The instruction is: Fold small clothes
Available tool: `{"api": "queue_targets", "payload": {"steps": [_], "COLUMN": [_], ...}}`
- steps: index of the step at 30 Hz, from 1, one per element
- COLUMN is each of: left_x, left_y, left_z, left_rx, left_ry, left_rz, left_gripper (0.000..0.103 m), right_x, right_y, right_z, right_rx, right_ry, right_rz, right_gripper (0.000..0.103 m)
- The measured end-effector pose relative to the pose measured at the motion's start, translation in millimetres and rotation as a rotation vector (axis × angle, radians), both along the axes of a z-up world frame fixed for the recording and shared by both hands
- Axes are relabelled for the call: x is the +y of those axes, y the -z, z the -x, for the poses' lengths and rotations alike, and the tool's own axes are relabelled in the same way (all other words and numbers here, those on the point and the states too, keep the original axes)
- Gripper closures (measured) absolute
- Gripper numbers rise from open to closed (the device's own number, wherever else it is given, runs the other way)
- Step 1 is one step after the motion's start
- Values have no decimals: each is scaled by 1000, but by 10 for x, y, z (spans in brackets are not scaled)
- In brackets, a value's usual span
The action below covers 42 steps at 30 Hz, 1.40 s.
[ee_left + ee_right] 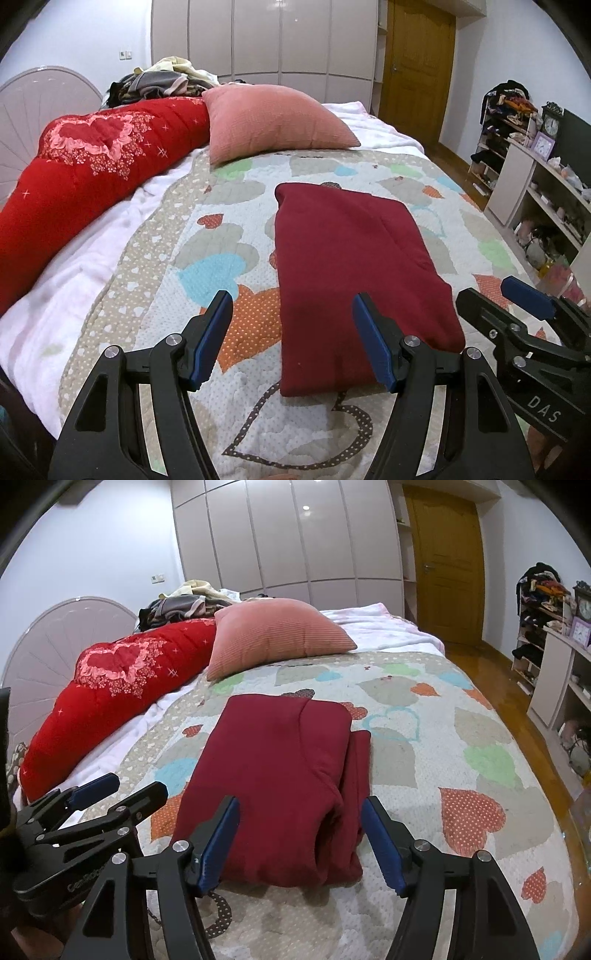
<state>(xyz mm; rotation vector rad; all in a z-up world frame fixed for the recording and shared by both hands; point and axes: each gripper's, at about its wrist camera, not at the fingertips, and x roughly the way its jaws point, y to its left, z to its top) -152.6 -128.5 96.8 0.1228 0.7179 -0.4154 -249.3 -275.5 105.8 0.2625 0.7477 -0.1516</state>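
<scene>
Folded maroon knit garment (pixel 273 786) flat on dotted heart-print quilt (pixel 443 716); left gripper (pixel 291 339) & right gripper (pixel 301 840) jaws apart, empty; "DAS" on right's body.

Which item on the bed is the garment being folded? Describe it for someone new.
On the heart-patterned quilt, nearer than the pink cushion, lies a flat folded rectangle: the dark maroon garment. It is plain, unlike the brighter red duvet with its heart motif.

A bed (pixel 388 122) carries a heart-patterned quilt (pixel 424 738). On the quilt lies a folded maroon garment (pixel 273 782), flat. Beyond it a pink pillow (pixel 273 122) rests, with a red duvet (pixel 92 166) along the left and a clothes heap (pixel 166 79) behind.
</scene>
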Motion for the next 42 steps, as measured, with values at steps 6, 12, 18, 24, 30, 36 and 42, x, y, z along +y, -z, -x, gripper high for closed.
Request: {"api": "queue_targets", "payload": {"steps": [6,12,18,24,30,36,42], "left_x": [7,4,5,5,-7,-19,-66], "left_y": [-22,-10,-6,31,47,62,101], "left_z": [39,31,29,27,1,-19,-37], "left_rx": [-5,3,3,9,15,20,24], "left_ry": [-1,-1,-2,-4,-7,-4,2], "left_rz": [5,3,3,0,-3,-6,-22], "left_gripper": [36,36,36,36,36,36,36], "right_x": [27,45,33,12,12,14,10], "right_y": [-29,-22,-31,-4,33,47,73], "right_z": [19,20,18,2,-21,-41,-65], "right_rx": [1,7,1,11,21,28,38], "right_ry": [1,0,10,19,18,18,15], "right_rz": [0,-6,-15,-32,-38,-39,-41], "right_gripper": [31,31,31,31,31,30,30]}}
